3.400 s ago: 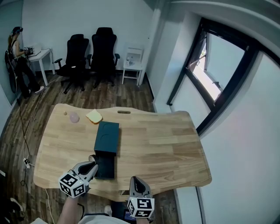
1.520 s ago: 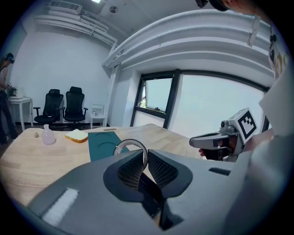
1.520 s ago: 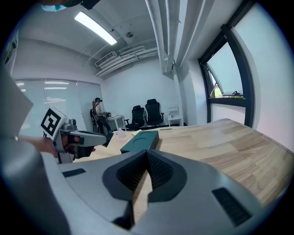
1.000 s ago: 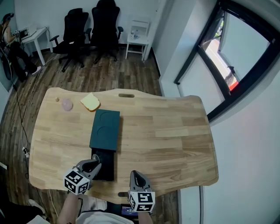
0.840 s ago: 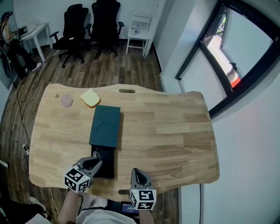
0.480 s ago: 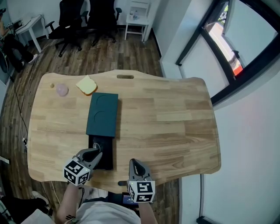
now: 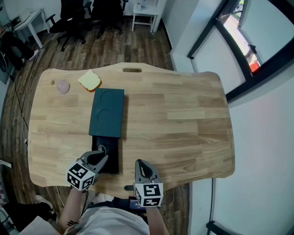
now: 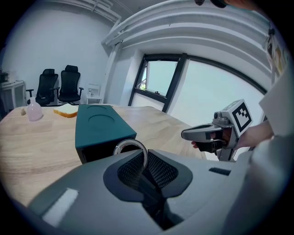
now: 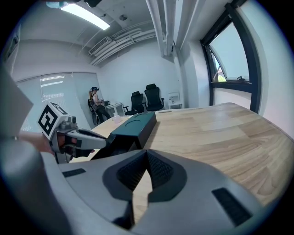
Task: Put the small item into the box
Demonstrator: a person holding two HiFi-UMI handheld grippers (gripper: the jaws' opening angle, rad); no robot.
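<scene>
A dark teal box (image 7: pixel 108 112) lies lengthwise on the wooden table (image 7: pixel 183 119), with its black inner tray (image 7: pixel 110 160) slid out toward me. My left gripper (image 7: pixel 100 154) hangs over that tray, shut on a small metal ring (image 7: pixel 101 149). In the left gripper view the ring (image 8: pixel 131 148) stands upright between the jaws (image 8: pixel 138 161), just in front of the box's open end (image 8: pixel 98 137). My right gripper (image 7: pixel 141 169) hovers near the table's front edge, right of the tray, shut with nothing in it (image 9: pixel 146 158).
A slice of bread (image 7: pixel 89 81) and a pale pink object (image 7: pixel 62 86) lie at the far left of the table. Office chairs (image 7: pixel 78 13) and a white side table (image 7: pixel 146 9) stand on the floor beyond. A person (image 9: pixel 95 108) stands far off.
The head view has tipped further down, so the table sits higher in the frame. My left gripper stays shut on the ring over the tray. The right gripper has barely moved.
</scene>
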